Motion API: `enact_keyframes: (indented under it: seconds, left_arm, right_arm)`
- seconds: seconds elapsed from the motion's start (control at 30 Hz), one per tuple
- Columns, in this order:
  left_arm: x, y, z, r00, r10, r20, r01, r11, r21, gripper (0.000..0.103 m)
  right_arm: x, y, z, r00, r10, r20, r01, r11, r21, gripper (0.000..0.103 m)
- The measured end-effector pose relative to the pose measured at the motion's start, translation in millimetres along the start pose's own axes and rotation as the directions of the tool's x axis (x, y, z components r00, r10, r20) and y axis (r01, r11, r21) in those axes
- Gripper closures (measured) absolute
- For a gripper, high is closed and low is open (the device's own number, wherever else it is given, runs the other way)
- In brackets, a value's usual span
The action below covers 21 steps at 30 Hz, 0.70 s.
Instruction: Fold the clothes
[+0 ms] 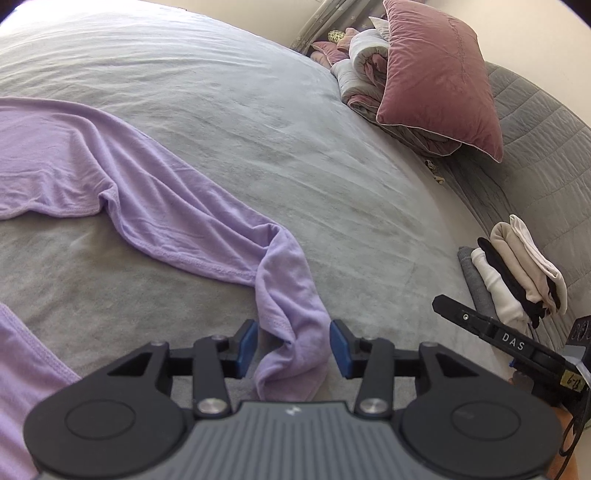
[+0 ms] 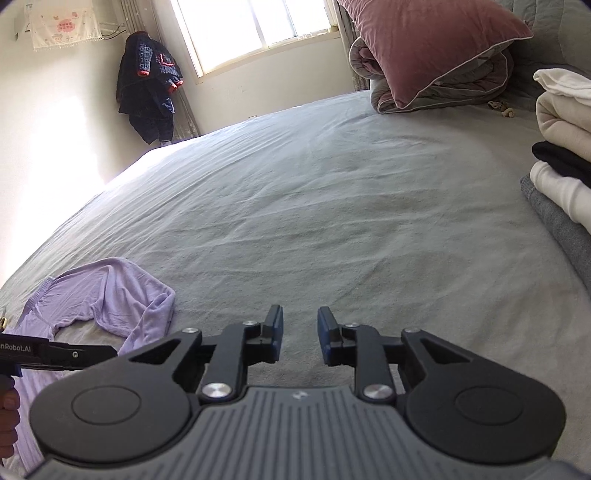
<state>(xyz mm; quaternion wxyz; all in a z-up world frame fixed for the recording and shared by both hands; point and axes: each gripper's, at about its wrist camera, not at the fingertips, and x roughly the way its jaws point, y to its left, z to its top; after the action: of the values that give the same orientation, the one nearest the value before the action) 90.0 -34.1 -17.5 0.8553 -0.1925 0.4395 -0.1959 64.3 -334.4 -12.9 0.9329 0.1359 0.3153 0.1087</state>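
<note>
Where pillow leans, folded pile beside

Grey bedsheet, pink pillow on rolled quilt, dk jacket hung nr window.

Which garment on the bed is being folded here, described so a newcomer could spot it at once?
Start at the wide grey bed, with a pink pillow by the headboard and a stack of folded clothes along the right edge. Spread loose across the near left side lies the lilac long-sleeved top. It is the only unfolded, purple piece, its sleeve end between the left claw pads.
</note>
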Motion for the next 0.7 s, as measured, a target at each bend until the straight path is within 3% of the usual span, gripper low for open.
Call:
enact_keyframes:
  seconds: [0.13,0.2,0.27,0.43,0.7]
  left_arm:
    - [5,5,-2,0.998,-0.041,-0.042,0.04,0.999,-0.023,0.066]
    - [9,2,-1,0.994,-0.08,-0.069,0.078,0.996,-0.039,0.092]
    - [10,-3,0,0.991,-0.114,-0.071,0.11,0.993,-0.047,0.099]
    - [3,-21,11,0.976,-0.216,-0.015,0.215,0.975,-0.065,0.101]
    - [-1,-46,44,0.972,-0.218,0.084,0.227,0.966,-0.125,0.102]
  right_arm:
    - [8,14,-5,0.994,0.088,-0.057,-0.088,0.996,0.007,0.053]
    - [11,23,-7,0.992,0.102,-0.074,-0.104,0.994,-0.021,0.053]
    - [11,31,-9,0.991,0.105,-0.082,-0.109,0.993,-0.051,0.053]
    - [8,35,-9,0.988,0.128,-0.084,-0.133,0.989,-0.065,0.053]
    - [11,27,-12,0.986,0.115,-0.117,-0.123,0.991,-0.058,0.053]
